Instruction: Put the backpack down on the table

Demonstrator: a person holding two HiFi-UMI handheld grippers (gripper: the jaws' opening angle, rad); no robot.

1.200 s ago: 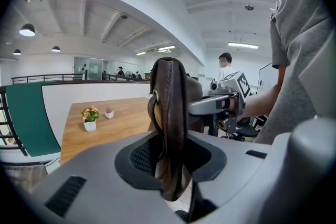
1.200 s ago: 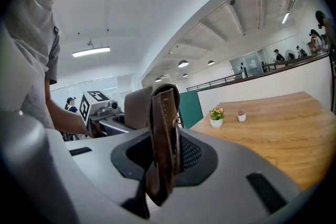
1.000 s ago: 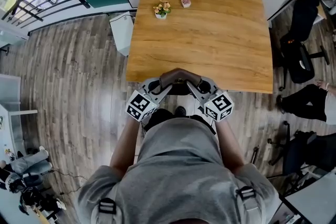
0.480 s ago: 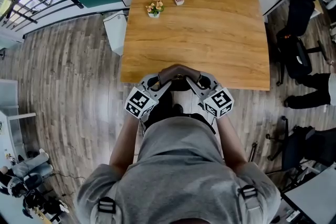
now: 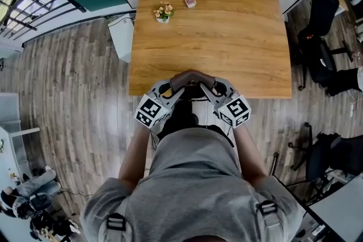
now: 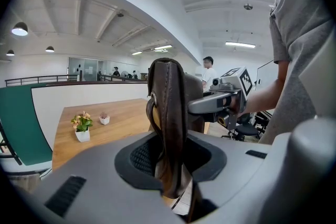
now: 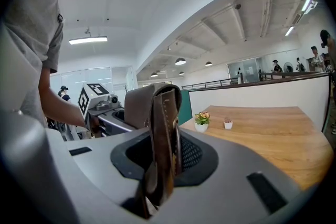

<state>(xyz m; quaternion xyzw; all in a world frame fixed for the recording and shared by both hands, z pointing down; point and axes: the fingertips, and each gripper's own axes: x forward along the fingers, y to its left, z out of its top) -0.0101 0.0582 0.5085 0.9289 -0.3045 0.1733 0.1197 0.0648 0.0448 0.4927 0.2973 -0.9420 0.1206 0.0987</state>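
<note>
The backpack (image 5: 180, 117) is dark and hangs between my two grippers at the near edge of the wooden table (image 5: 227, 37). Its brown leather strap (image 5: 193, 77) arches above it from one gripper to the other. My left gripper (image 5: 173, 88) is shut on the strap (image 6: 168, 113), which stands upright between the jaws. My right gripper (image 5: 211, 88) is shut on the same strap (image 7: 164, 128) from the other side. Each gripper view shows the other gripper: the right gripper (image 6: 226, 99) and the left gripper (image 7: 102, 105). The person's body hides the lower part of the backpack.
A small flower pot (image 5: 163, 12) and a tiny pink pot (image 5: 190, 1) stand at the table's far left. A white box (image 5: 120, 37) sits on the floor by the left edge. Office chairs (image 5: 320, 54) and a seated person's legs (image 5: 347, 79) are to the right.
Both grippers and the backpack have shifted slightly to the right along the table's near edge. Their hold on the strap is unchanged. The seated person's legs at the right have moved.
</note>
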